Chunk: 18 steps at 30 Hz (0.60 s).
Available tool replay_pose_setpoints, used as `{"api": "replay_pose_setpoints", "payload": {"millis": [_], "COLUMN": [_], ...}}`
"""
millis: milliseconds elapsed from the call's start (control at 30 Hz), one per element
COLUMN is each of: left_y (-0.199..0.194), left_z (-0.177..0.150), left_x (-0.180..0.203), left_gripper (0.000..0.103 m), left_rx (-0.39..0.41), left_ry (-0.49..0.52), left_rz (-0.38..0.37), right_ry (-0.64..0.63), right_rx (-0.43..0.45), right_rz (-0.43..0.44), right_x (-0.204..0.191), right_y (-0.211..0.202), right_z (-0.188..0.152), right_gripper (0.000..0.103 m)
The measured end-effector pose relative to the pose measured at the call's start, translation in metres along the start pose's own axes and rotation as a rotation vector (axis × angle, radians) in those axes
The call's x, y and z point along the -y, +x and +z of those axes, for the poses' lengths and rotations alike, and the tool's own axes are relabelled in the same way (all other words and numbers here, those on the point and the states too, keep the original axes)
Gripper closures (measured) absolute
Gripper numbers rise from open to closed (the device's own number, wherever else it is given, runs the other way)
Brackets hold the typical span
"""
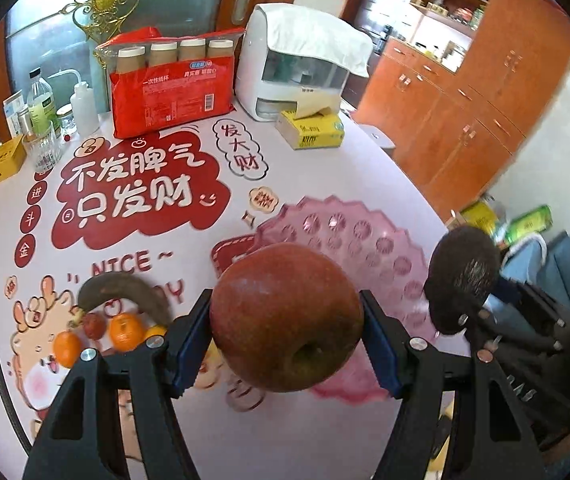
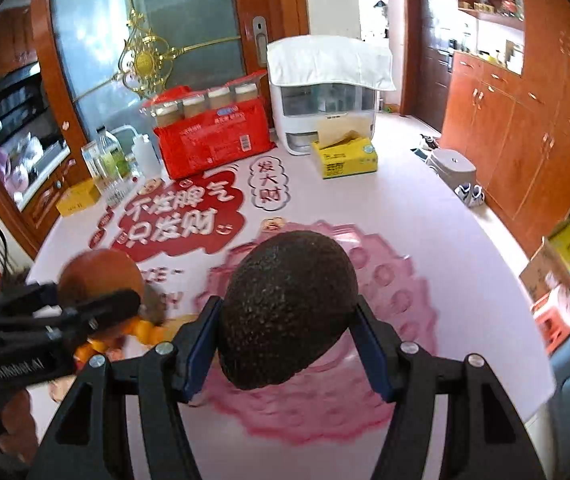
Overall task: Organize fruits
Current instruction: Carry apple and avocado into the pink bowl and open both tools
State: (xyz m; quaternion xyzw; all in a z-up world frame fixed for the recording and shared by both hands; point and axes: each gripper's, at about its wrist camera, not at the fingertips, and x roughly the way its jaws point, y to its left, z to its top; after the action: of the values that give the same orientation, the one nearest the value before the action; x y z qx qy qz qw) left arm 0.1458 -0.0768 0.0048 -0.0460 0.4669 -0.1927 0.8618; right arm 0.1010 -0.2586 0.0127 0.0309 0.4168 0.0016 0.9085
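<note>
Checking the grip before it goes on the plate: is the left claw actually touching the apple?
Touching. The left wrist view shows the left claw with both blue pads pressed against the sides of the apple, held off the table.

the tablecloth (image 1: 205, 420) reads "nice" and "不发脾气只发财"; the left gripper (image 2: 97, 308) body reads "genrobot.ai".

Pink printed table (image 1: 325, 168) with pink plate (image 1: 369, 236), oranges (image 1: 125, 330), red cup pack (image 1: 173, 92), tissue box (image 1: 311, 130), bottles (image 1: 43, 104).

i see a red apple (image 1: 285, 320), a dark pebbled avocado (image 2: 289, 308), a translucent pink embossed plate (image 1: 365, 232), and oranges (image 1: 125, 330).
</note>
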Motion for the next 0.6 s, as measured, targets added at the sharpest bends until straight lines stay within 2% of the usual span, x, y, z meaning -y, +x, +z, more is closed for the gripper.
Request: {"api": "replay_pose_setpoints", "payload": {"millis": [300, 600], "left_y": [0.042, 0.121], "left_z": [0.017, 0.011], "left_x": [0.056, 0.076], "left_gripper": [0.035, 0.035], "left_rx": [-0.001, -0.13], "left_ry": [-0.033, -0.013], "left_rz": [0.079, 0.195], "right_ry": [-0.108, -0.164], "right_rx": [-0.057, -0.147], "right_rz": [-0.006, 0.045], "right_x": [0.062, 0.082], "right_y": [0.028, 0.08], "right_z": [0.004, -0.006], "right_gripper": [0.039, 0.039]}}
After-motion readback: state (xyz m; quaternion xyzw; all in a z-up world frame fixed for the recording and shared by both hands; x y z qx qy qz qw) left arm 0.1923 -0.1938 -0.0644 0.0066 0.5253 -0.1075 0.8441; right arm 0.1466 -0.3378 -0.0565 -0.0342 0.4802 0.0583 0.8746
